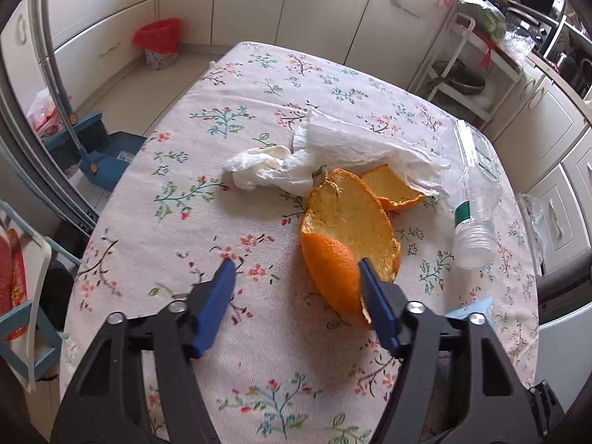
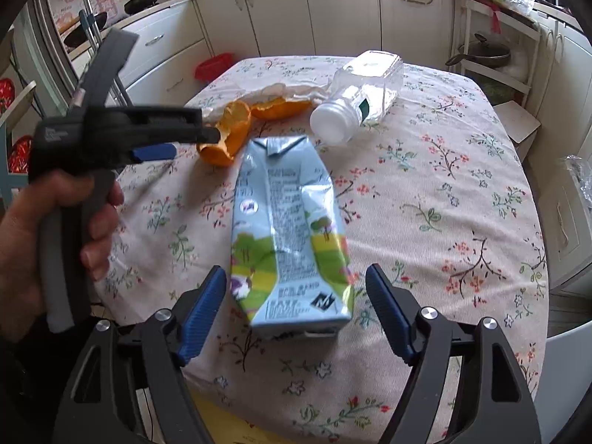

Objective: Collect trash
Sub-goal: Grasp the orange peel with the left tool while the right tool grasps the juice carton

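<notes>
Your right claw (image 2: 296, 292) is straddling the milk carton (image 2: 292, 229) near the desk's (image 2: 425, 192) front edge, released, while your left claw (image 1: 296, 273), also ungripped, is closing around the orange peel (image 1: 344, 236) mid-desk.

Both grippers, left gripper (image 1: 296, 264) and right gripper (image 2: 296, 270), share black arms (2 silver screws each) and ribbed blue pads.

My right-hand finger (image 1: 373, 288) of the left gripper covers the near edge of the orange peel (image 1: 344, 244); contact cannot be confirmed. The tissue (image 1: 333, 151) overlaps the second peel piece (image 1: 396, 188). The carton (image 2: 292, 229) is motion-blurred and its print unreadable. The bottle (image 1: 473, 199) label is too small to read. A hand (image 2: 48, 229) is cut off at the left edge.
</notes>
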Demonstrator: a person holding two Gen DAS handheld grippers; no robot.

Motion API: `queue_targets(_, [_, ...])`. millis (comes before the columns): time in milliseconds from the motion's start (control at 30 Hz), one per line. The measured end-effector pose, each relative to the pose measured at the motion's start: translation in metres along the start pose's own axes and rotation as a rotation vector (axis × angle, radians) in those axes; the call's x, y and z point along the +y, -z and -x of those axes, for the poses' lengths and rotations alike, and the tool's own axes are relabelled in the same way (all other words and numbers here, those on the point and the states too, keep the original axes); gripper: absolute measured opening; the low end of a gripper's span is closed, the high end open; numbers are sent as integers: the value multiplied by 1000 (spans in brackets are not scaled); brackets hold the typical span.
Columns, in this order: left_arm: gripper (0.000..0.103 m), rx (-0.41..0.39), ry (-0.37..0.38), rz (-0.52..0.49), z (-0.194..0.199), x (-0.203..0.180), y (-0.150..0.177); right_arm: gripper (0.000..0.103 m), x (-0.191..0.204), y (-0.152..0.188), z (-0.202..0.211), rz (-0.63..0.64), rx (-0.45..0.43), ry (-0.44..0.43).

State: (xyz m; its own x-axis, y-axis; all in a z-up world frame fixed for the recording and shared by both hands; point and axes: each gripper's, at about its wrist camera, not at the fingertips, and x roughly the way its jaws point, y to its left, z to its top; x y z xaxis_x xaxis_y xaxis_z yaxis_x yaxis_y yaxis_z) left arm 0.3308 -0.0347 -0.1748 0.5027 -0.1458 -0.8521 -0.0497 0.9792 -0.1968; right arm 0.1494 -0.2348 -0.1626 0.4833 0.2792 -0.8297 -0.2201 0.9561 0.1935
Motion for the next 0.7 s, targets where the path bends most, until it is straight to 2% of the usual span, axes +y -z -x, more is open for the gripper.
queue_targets(67, [42,5,8,-8,-5,-2,-2,75,-3,-2,-2,-10,-4,1])
queue_targets(100, [38,4,4,-22,-6,-4,-3,75,-4,-3,-3,-14,-5,1])
queue_targets(133, [27,9,12,-33,-7,-6,-3,75,-4,-3,-3,-14,-5,1])
queue_targets(167, [20,13,19,-42,-8,-7,-3,75,-7,-4,-6,-21,-5,4])
queue_targets(367, [6,-16,25,-82,7,-7,-1,75,-4,-6,-14,-4,3,18])
queue_targets(400, [6,-17,30,-82,9,-5,0,69,-2,-6,-16,3,7,19])
queue_targets(433, [6,-18,35,-81,12,-2,1,60,-2,-5,-17,4,7,15])
queue_targets(700, [5,-59,53,-105,49,14,21,60,-10,-6,-8,-36,-24,0])
